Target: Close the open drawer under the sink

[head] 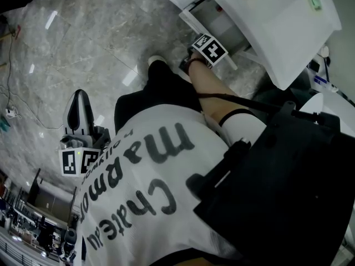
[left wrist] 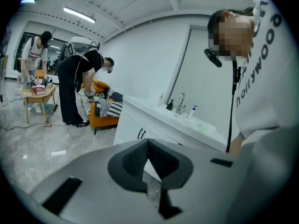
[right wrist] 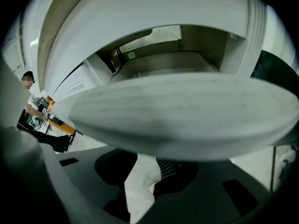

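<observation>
Head view showed the drawer (head: pixel 212 14) pulled out from under the sink counter (head: pixel 266 24). The right gripper (right wrist: pixel 148 164) sat just beside its front panel, jaws spread and pinching nothing. Left gripper (head: pixel 81 97) hung well away from that counter, over the floor (head: pixel 83 37), jaws pressed together and empty.

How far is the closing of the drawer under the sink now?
Done: nothing yet; the white drawer stands pulled out, its grey inside showing. In hand: the right tongs sit at its front panel, jaws apart. Remaining: push it fully in.
</observation>
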The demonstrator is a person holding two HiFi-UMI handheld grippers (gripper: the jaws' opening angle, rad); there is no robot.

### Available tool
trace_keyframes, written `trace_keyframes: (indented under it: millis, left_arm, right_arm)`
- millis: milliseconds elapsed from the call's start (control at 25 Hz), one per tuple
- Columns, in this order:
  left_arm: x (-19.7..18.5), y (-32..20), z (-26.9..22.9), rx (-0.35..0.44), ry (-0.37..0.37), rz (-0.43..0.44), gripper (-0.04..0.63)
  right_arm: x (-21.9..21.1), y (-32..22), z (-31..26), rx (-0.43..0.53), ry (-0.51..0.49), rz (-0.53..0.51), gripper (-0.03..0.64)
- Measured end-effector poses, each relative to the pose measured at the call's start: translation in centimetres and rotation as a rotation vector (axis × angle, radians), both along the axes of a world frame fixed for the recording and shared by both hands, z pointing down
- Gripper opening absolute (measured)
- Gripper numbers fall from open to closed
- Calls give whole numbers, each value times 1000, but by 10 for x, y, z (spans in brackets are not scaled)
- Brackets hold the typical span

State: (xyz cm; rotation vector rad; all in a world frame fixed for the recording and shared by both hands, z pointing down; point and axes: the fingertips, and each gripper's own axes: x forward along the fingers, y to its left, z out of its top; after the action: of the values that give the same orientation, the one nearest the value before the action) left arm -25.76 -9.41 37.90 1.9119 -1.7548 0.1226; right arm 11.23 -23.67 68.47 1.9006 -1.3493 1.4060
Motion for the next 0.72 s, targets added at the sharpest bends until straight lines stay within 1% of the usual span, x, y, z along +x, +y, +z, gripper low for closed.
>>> trace_keyframes:
  millis: [480, 720]
  left_arm:
    - [3, -4, 4, 11, 3, 36, 8]
    - [1, -5, 11, 15, 13, 37, 8]
  right_arm:
    - [2, -1, -6, 25, 20, 24, 132]
    - [2, -1, -7, 41, 34, 20, 132]
